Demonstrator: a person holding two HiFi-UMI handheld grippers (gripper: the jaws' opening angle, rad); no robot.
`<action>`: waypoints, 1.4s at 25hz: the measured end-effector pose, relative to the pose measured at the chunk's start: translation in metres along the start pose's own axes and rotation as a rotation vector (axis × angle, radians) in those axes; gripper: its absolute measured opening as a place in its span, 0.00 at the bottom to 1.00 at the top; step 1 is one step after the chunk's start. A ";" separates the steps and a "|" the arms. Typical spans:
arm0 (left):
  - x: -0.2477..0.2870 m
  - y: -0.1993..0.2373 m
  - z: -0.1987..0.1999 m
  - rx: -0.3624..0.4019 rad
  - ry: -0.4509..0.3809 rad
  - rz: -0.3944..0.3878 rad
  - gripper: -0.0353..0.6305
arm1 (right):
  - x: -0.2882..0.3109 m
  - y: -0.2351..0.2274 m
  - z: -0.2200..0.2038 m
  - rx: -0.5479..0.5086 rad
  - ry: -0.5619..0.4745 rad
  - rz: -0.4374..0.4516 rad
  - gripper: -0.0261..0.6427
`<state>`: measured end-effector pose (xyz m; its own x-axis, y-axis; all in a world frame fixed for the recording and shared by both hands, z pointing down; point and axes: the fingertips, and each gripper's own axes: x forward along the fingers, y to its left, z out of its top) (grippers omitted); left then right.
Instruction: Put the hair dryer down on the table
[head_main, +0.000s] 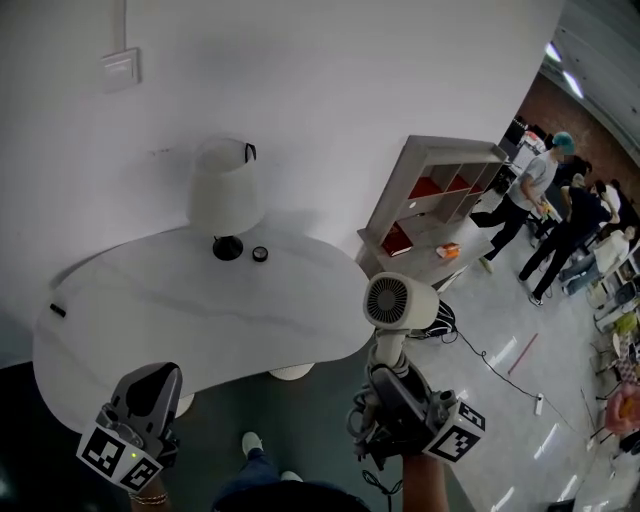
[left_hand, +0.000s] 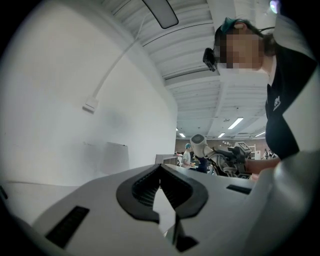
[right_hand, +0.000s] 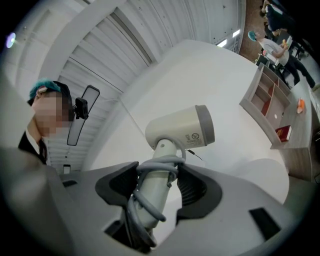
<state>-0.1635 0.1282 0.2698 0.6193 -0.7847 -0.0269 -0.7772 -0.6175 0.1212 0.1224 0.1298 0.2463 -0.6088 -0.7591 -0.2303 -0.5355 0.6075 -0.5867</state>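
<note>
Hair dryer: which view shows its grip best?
Right gripper view: the hair dryer sits clamped by its cord-wrapped handle in the right gripper. Head view shows mostly its grille; left gripper view, a distant speck.

A plain white wall fills the top of the frame, with a switch plate at upper left. Below it, a rounded white counter bears a white-shaded lamp. At right, an open shelf unit stands on pale glossy floor, with people beyond it.
</note>
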 end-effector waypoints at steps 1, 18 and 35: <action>0.003 0.005 0.000 0.000 0.000 -0.009 0.08 | 0.004 -0.001 -0.001 -0.002 -0.004 -0.007 0.43; 0.022 0.080 -0.005 -0.012 0.019 -0.076 0.08 | 0.065 -0.011 -0.017 -0.045 -0.024 -0.083 0.43; 0.037 0.092 -0.032 -0.039 0.075 -0.071 0.08 | 0.089 -0.041 -0.035 -0.017 0.055 -0.127 0.43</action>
<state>-0.2086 0.0444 0.3113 0.6804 -0.7319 0.0369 -0.7269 -0.6678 0.1602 0.0695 0.0458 0.2768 -0.5659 -0.8169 -0.1119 -0.6204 0.5112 -0.5947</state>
